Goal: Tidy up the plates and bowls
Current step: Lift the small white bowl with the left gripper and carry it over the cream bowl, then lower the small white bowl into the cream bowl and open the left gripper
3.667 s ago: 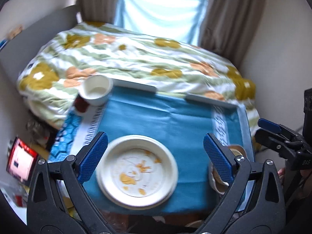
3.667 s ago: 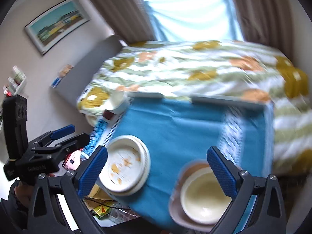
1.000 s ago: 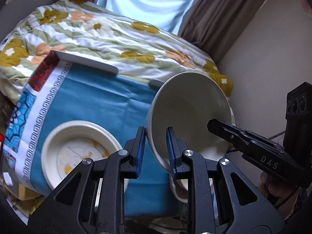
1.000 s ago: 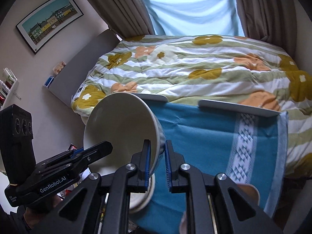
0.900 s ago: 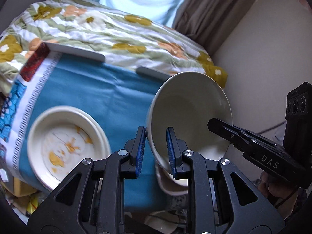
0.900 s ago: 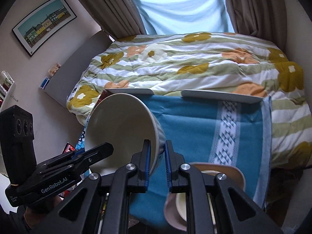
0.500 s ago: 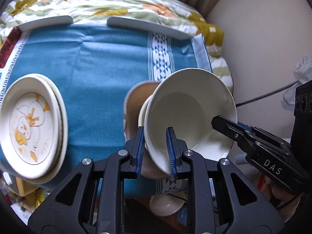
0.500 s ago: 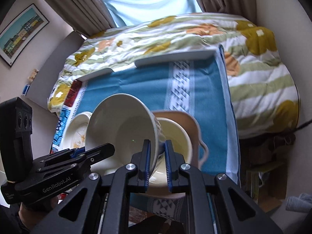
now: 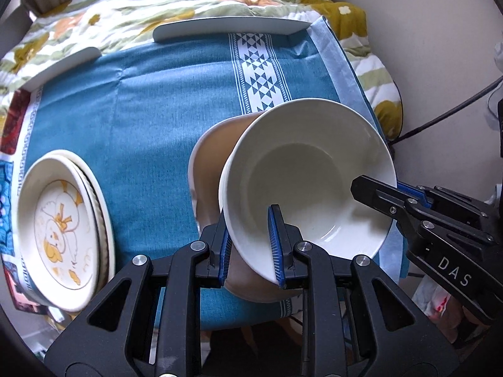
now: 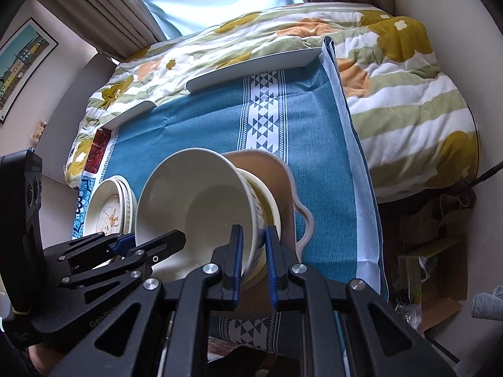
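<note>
Two tools pinch one white bowl by its rim: left tool at 7 o'clock, right tool opposite. It tilts over the tan dish on the desk; stacked plates lie at 9 o'clock.

floral quilt | curtains | framed picture

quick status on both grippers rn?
Left gripper: shut on the white bowl, clamping its rim.
Right gripper: shut on the same white bowl, opposite rim.
</note>
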`<state>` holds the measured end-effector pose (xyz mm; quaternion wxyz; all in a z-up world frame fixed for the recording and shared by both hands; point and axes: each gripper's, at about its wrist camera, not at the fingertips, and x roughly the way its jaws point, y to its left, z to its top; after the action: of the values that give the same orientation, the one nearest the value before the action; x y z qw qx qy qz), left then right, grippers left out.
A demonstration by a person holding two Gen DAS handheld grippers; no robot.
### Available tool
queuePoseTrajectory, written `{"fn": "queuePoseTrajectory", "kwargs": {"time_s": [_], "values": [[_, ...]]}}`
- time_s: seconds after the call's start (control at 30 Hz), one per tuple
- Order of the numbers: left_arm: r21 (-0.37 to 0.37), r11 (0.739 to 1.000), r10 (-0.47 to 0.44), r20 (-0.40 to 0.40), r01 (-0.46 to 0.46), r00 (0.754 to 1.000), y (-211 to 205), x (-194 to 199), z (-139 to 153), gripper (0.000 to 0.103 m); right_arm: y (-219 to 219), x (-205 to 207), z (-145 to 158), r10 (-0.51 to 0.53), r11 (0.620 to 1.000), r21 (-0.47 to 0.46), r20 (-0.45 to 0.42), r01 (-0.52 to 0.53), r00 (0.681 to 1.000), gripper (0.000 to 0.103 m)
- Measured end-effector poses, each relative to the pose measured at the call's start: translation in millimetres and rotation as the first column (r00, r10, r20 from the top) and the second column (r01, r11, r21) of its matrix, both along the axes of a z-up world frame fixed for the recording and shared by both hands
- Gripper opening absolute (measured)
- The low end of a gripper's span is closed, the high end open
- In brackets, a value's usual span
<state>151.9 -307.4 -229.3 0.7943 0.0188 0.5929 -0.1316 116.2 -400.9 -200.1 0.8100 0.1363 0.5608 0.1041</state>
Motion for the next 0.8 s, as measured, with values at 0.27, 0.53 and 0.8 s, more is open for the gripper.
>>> {"fn": "queuePoseTrajectory", "kwargs": {"time_s": [0.27,0.53,0.8], "values": [[0.179,0.982,-0.071,0.049,0.061,0.996,-22,-3,-2,0.019,-1,-2,-3,-0.006,1.000,-0.010,-0.015,0.006,1.000,0.013],[0.207,0.977,-0.068,0.063,0.053,0.996,-20,-2,-6,0.019,-2,-3,-5,0.004,1.000,-0.004,-0.016,-0.004,1.000,0.013],[0.173,0.984,-0.052,0.059,0.041,0.997,-16,-2,-5,0.019,-2,-1,-5,0.015,1.000,-0.007,-0.018,-0.015,1.000,0.013]]}}
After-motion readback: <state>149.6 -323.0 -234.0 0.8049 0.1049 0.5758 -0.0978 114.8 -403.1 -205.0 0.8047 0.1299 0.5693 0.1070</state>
